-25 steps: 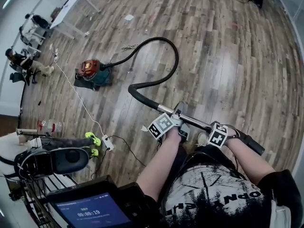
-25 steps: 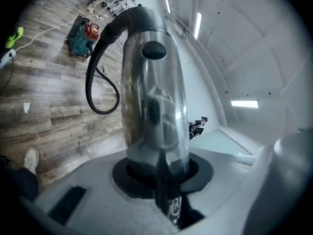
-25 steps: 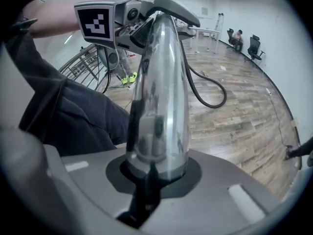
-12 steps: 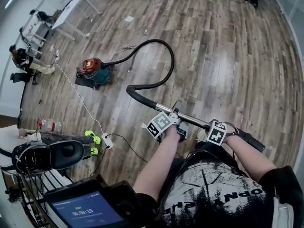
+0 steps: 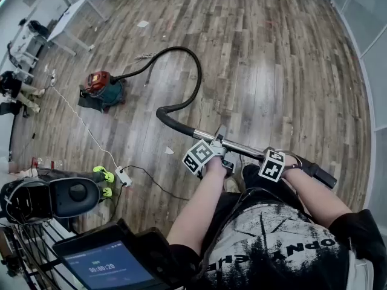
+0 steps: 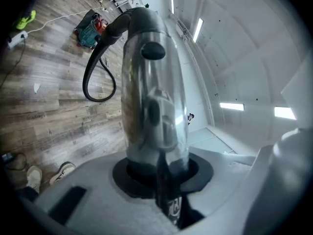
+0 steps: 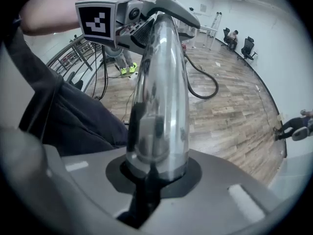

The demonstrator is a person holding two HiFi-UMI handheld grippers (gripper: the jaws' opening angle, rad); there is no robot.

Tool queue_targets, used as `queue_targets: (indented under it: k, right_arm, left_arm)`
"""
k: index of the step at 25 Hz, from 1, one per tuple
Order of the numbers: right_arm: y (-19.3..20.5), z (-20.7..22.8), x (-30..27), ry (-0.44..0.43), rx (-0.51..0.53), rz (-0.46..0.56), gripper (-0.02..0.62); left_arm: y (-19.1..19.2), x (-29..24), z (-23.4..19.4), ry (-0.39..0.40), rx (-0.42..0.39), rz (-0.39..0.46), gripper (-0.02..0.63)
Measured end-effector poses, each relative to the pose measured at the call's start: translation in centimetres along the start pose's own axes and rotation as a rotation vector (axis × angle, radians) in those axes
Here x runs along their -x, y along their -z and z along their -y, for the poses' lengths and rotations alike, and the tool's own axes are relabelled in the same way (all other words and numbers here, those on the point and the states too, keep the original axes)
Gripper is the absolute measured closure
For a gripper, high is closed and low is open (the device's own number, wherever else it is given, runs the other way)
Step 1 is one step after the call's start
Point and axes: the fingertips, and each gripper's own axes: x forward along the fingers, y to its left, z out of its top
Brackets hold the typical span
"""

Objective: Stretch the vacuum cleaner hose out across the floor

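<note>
The black hose [image 5: 184,80] curls over the plank floor [image 5: 272,71] of a bright white room, from the red vacuum [image 5: 100,88] at upper left to the chrome wand [image 5: 239,147] at centre. Our left gripper [image 5: 219,147] and right gripper [image 5: 289,162] each clench that wand.

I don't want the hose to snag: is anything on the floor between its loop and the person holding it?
Only a small white scrap lies on the wooden floor near the black ribbed hose; the white power cord runs well left of it.
</note>
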Motion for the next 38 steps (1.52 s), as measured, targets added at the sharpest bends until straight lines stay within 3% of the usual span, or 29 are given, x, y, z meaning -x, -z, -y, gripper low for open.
queue_targets:
  k: [6, 13, 22, 31, 38]
  right_arm:
    - [3.5, -2.2, 1.0, -0.003, 0.002, -0.018, 0.538]
    - [6.2, -3.0, 4.0, -0.02, 0.023, 0.044, 0.538]
    - [16.1, -1.3, 5.9, -0.04, 0.112, 0.08, 0.538]
    - [24.0, -4.5, 5.8, -0.13, 0.129, 0.112, 0.538]
    - [25.9, -8.7, 5.0, -0.165, 0.137, 0.104, 0.538]
  left_arm:
    - [4.0, 1.2, 0.4, -0.001, 0.021, -0.012, 0.523]
    - [6.7, 2.1, 4.4, -0.014, -0.036, 0.029, 0.523]
    - [15.8, 0.1, 7.6, -0.037, -0.058, 0.119, 0.523]
    - [24.3, 0.9, 7.4, -0.126, -0.068, 0.134, 0.523]
    - [27.2, 4.0, 5.6, -0.152, -0.043, 0.137, 0.523]
